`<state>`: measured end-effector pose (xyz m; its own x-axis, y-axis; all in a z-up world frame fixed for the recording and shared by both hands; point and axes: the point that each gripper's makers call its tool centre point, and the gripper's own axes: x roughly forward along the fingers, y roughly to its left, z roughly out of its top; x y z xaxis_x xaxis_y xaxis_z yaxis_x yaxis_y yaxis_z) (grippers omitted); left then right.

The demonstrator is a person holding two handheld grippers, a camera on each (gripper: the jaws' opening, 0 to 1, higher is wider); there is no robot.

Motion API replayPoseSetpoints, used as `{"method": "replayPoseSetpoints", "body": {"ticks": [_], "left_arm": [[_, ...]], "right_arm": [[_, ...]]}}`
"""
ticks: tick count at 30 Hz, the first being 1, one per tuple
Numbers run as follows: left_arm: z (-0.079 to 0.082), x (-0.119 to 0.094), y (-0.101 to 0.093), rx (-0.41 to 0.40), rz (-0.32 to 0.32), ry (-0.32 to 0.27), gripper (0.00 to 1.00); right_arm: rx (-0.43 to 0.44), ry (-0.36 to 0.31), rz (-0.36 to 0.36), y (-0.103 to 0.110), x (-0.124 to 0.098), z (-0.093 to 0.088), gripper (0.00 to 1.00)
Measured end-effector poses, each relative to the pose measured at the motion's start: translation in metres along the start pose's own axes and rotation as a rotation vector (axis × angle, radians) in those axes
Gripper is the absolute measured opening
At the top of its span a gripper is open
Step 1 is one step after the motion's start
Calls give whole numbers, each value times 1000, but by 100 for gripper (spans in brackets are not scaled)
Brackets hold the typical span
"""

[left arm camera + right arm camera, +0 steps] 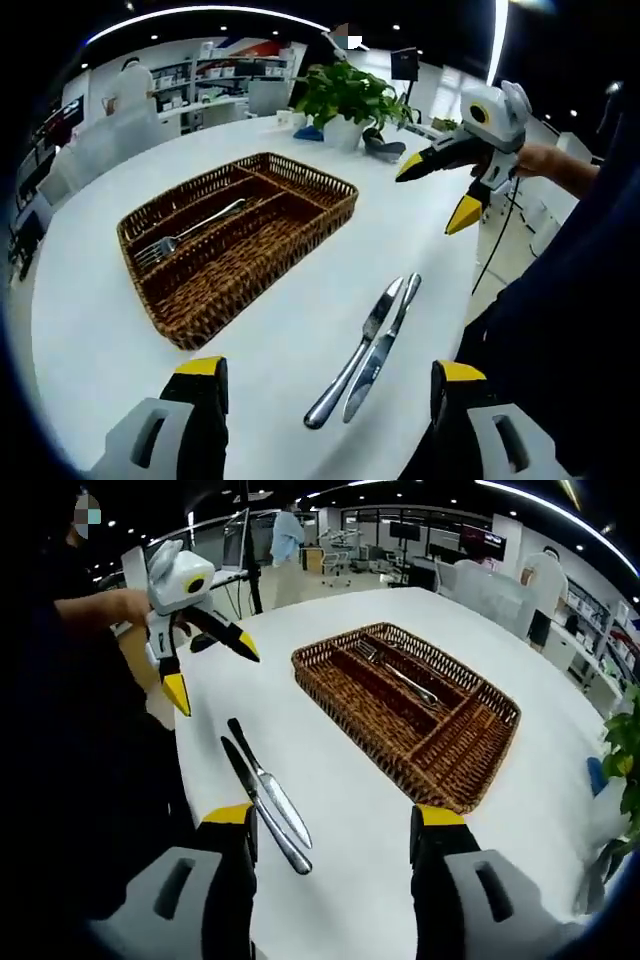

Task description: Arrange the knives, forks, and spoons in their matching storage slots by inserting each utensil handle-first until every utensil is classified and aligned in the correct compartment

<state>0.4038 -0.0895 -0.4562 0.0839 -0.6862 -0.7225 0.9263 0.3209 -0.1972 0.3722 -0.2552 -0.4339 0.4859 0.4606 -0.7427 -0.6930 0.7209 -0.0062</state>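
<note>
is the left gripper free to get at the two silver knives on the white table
Probably yes: the left gripper is open just short of the two silver knives, with bare white table between.

No readable text anywhere.
From where I stand, the shelves and screens at the back of the room are too blurred and small to make out any words, labels, brands or numbers, and nothing on the white table carries lettering.

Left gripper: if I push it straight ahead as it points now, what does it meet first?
Probably the two silver table knives lying side by side on the white table, just ahead between its open fingers. The brown wicker cutlery tray sits further left; depth is uncertain.
</note>
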Motion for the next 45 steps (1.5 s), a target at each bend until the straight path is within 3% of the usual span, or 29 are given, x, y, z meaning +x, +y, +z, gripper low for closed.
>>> {"method": "replayPoseSetpoints", "body": {"ticks": [6, 11, 16, 25, 29, 45], "left_arm": [[-5, 7, -12, 68, -33, 27, 64], [-10, 10, -23, 63, -71, 54, 56], [-21, 16, -34, 80, -99, 115, 50], [-45, 28, -46, 53, -125, 212, 35], [-55, 35, -47, 51, -124, 259, 33], [-57, 57, -39, 121, -98, 310, 33]], "right_arm": [[-42, 15, 85, 26, 17, -3, 47], [-75, 42, 134, 40, 30, -10, 39], [-101, 71, 142, 47, 38, -17, 45], [-94, 84, 140, 58, 42, -26, 43], [-86, 84, 139, 62, 42, -29, 43], [-28, 60, 110, 59, 31, -37, 40]]}}
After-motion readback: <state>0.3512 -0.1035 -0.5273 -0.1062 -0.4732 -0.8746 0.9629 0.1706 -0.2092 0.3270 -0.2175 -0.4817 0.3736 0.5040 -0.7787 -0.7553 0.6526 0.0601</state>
